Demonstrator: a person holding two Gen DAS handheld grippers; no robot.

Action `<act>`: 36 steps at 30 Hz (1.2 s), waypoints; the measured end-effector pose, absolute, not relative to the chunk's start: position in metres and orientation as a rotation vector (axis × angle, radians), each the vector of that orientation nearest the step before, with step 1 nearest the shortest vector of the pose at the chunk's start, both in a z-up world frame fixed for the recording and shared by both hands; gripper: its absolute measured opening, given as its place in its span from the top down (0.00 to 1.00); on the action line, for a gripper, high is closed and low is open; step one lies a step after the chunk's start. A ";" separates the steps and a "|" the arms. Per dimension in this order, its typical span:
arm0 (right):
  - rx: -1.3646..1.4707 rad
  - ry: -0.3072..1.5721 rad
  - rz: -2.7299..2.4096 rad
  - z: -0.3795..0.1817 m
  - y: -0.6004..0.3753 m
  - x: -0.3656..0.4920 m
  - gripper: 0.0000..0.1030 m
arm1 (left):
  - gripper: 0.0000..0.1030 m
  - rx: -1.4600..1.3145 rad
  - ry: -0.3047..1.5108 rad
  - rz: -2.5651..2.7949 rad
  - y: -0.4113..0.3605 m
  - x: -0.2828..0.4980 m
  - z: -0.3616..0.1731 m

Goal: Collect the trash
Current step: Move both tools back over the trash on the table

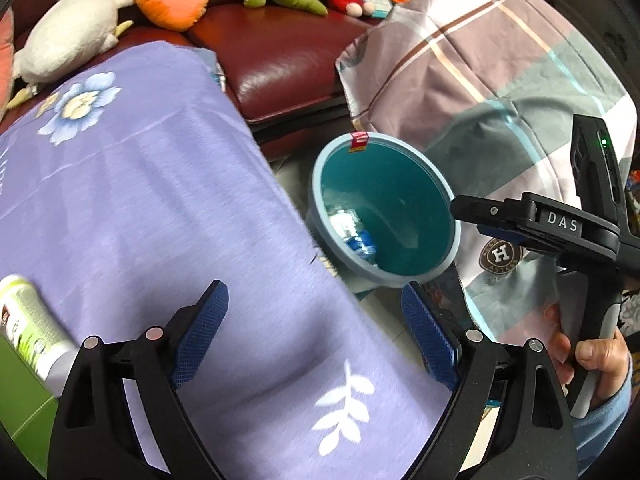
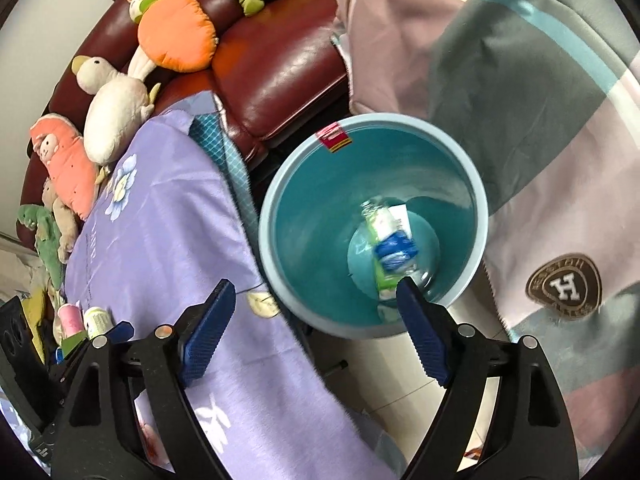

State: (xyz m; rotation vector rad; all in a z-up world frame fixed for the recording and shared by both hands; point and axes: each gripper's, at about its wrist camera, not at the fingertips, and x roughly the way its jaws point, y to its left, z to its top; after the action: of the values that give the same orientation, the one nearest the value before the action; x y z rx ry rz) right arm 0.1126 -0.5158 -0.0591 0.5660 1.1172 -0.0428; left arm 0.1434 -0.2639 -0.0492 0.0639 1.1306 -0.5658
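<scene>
A light blue trash bin stands on the floor between the purple cloth and the plaid blanket; it also shows in the right wrist view. Inside lie a blue-labelled plastic bottle and green-white packaging. My right gripper is open and empty, above the bin's near rim; it also shows in the left wrist view. My left gripper is open and empty over the purple cloth's edge. A white-green bottle lies on the cloth at left.
The purple flowered cloth covers a raised surface at left. A dark red leather sofa holds plush toys. A plaid blanket drapes at right. A pink container and a green-white one sit far left.
</scene>
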 end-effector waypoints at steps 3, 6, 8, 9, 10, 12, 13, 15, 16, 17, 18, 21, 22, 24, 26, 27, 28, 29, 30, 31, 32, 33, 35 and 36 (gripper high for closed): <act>0.546 1.111 -0.027 -0.049 -0.502 0.108 0.23 | 0.14 0.046 1.114 -0.548 -0.243 0.133 -0.041; 0.521 1.104 -0.008 -0.038 -0.484 0.103 0.23 | 0.14 0.023 1.100 -0.535 -0.225 0.126 -0.033; 0.506 1.099 0.003 -0.031 -0.473 0.099 0.23 | 0.14 0.016 1.078 -0.525 -0.210 0.118 -0.024; 0.498 1.098 0.011 -0.028 -0.467 0.098 0.23 | 0.13 0.015 1.069 -0.520 -0.205 0.115 -0.021; 0.487 1.097 0.020 -0.024 -0.460 0.097 0.23 | 0.13 0.013 1.057 -0.513 -0.197 0.111 -0.016; 0.466 1.097 0.036 -0.019 -0.446 0.094 0.23 | 0.11 0.009 1.040 -0.497 -0.183 0.103 -0.009; 0.458 1.098 0.043 -0.017 -0.440 0.093 0.23 | 0.11 0.007 1.034 -0.491 -0.176 0.100 -0.006; 0.440 1.102 0.059 -0.014 -0.427 0.091 0.20 | 0.11 0.005 1.023 -0.478 -0.163 0.094 -0.001; 0.427 1.106 0.069 -0.013 -0.419 0.090 0.20 | 0.11 0.003 1.015 -0.470 -0.155 0.090 0.003; 0.418 1.111 0.078 -0.012 -0.412 0.089 0.20 | 0.11 0.002 1.007 -0.462 -0.148 0.086 0.007; 0.411 1.115 0.087 -0.012 -0.406 0.088 0.20 | 0.10 0.002 0.999 -0.455 -0.140 0.082 0.011; 0.387 1.132 0.124 -0.011 -0.382 0.086 0.20 | 0.10 0.005 0.972 -0.439 -0.121 0.072 0.022; 0.380 1.138 0.138 -0.012 -0.375 0.085 0.20 | 0.10 0.005 0.964 -0.435 -0.116 0.070 0.025; 0.358 1.154 0.176 -0.011 -0.354 0.084 0.20 | 0.08 0.001 0.944 -0.422 -0.099 0.064 0.031; 0.328 1.168 0.216 -0.010 -0.332 0.082 0.20 | 0.07 0.000 0.926 -0.399 -0.081 0.059 0.033; 0.318 1.175 0.232 -0.010 -0.324 0.082 0.20 | 0.07 -0.001 0.920 -0.388 -0.072 0.058 0.034; 0.310 1.182 0.249 -0.009 -0.315 0.081 0.20 | 0.07 -0.003 0.917 -0.377 -0.066 0.058 0.034; 0.306 1.187 0.265 -0.009 -0.307 0.080 0.20 | 0.07 -0.011 0.914 -0.358 -0.055 0.058 0.034; 0.301 1.195 0.289 -0.009 -0.295 0.080 0.20 | 0.07 -0.028 0.912 -0.341 -0.041 0.058 0.034; 0.298 1.201 0.304 -0.009 -0.287 0.080 0.20 | 0.07 -0.041 0.911 -0.332 -0.032 0.059 0.034; 0.294 1.206 0.317 -0.009 -0.280 0.079 0.20 | 0.07 -0.060 0.909 -0.310 -0.018 0.060 0.033; 0.291 1.216 0.338 -0.009 -0.270 0.079 0.20 | 0.07 -0.069 0.908 -0.294 -0.009 0.060 0.032; 0.289 1.229 0.369 -0.011 -0.253 0.079 0.20 | 0.07 -0.091 0.907 -0.254 0.014 0.060 0.028; 0.283 1.234 0.387 -0.012 -0.241 0.080 0.20 | 0.07 -0.097 0.908 -0.239 0.022 0.060 0.027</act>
State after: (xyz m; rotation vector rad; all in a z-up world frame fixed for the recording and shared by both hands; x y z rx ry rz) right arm 0.0803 -0.2414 -0.0117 0.2834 1.2338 0.3870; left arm 0.0596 0.0223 0.0265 -0.0966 0.9084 -0.2389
